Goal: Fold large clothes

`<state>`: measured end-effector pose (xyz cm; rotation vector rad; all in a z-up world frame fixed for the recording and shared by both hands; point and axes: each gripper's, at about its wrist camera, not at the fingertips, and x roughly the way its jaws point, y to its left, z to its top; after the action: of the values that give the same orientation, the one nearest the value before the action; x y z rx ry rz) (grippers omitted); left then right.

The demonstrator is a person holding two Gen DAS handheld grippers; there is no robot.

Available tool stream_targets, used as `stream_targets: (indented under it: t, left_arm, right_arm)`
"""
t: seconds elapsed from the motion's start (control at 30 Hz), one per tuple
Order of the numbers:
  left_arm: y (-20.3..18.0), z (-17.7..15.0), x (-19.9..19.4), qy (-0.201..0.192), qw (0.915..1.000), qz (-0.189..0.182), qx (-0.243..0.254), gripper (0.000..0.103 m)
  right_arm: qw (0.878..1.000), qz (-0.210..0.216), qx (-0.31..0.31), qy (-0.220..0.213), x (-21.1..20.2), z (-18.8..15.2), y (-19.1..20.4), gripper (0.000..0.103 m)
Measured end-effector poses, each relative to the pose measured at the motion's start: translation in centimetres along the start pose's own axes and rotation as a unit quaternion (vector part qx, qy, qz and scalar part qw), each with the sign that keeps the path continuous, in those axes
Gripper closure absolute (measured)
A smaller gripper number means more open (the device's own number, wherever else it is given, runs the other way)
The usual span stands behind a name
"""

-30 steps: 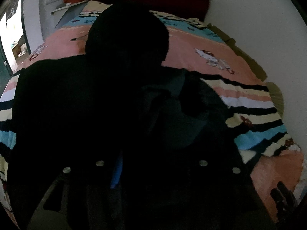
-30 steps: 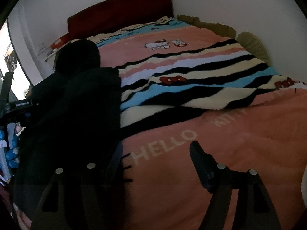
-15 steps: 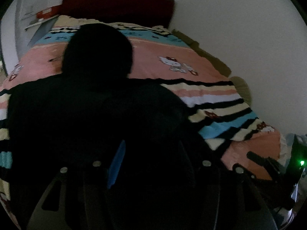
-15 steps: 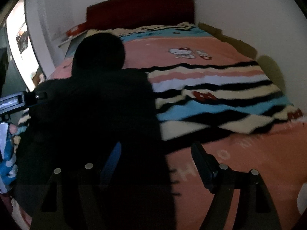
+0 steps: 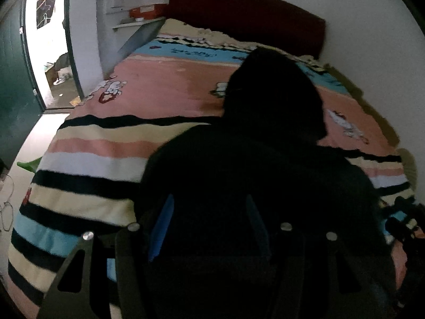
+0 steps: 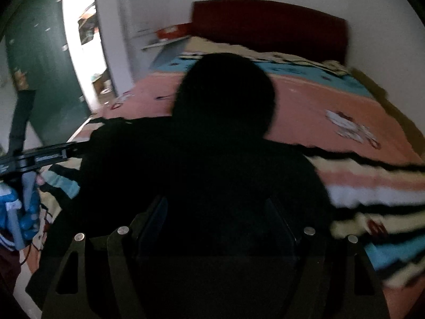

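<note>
Garment (image 5: 252,175): black matt cloth. Blanket (image 5: 87,164): fuzzy striped fleece. Headboard (image 5: 247,13): dark red, matt. Fingers (image 5: 160,228): blue pads, smooth plastic.

Big bed (image 5: 170,93) with a pink, blue and striped cartoon blanket (image 5: 87,159), dark red headboard (image 5: 247,18) against a white wall (image 5: 358,5), small shelf (image 5: 135,22) with an orange box (image 5: 147,10), green door (image 5: 13,85), bright open doorway (image 5: 47,40), pale floor (image 5: 29,138)
</note>
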<state>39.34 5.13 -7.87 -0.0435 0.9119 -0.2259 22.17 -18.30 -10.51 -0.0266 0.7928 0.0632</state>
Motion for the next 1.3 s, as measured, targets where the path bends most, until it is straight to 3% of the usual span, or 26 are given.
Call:
stream_targets:
  t: [0.13, 0.3, 0.53, 0.67, 0.83, 1.0, 1.07, 1.17, 1.3]
  left_arm:
    - [0.4, -0.9, 3.9, 0.026, 0.9996, -0.006, 0.004, 0.047]
    - [1.1, -3.1, 7.6, 0.043, 0.9982, -0.04, -0.015, 0.035]
    - [-0.5, -4.2, 8.7, 0.037, 0.9993, -0.005, 0.007, 0.034]
    - [-0.9, -3.5, 7.9, 0.054, 0.9983, 0.016, 0.011, 0.034]
    - [-1.4, -1.7, 4.6, 0.017, 0.9998, 0.001, 0.004, 0.035]
    - [-2.5, 0.0, 7.2, 0.03, 0.9993, 0.014, 0.018, 0.035]
    - [-2.6, -0.7, 9.3, 0.044, 0.9986, 0.017, 0.025, 0.032]
    - [-2.6, -2.1, 10.1, 0.034, 0.9986, 0.025, 0.031, 0.028]
    - [-2.6, -1.5, 10.1, 0.076, 0.9958, 0.035, 0.038, 0.027]
  right_arm:
    - [0.999, -0.007, -0.015, 0.035, 4.5, 0.0, 0.5, 0.028]
    - [0.997, -0.02, -0.012, 0.068, 8.6, -2.2, -1.3, 0.026]
    - [0.998, 0.0, -0.028, 0.057, 11.9, -2.7, -3.4, 0.02]
    - [0.997, 0.001, -0.034, 0.072, 11.7, -2.6, -3.2, 0.02]
    - [0.998, 0.014, -0.035, 0.058, 8.6, -2.0, -4.2, 0.023]
    - [0.998, -0.002, -0.034, 0.056, 8.4, -1.8, -5.8, 0.023]
    - [0.997, 0.0, -0.034, 0.071, 9.5, -2.5, -5.9, 0.022]
    - [0.996, 0.016, -0.027, 0.079, 10.9, -3.6, -6.2, 0.021]
    - [0.996, 0.017, -0.023, 0.087, 10.8, -3.2, -6.2, 0.02]
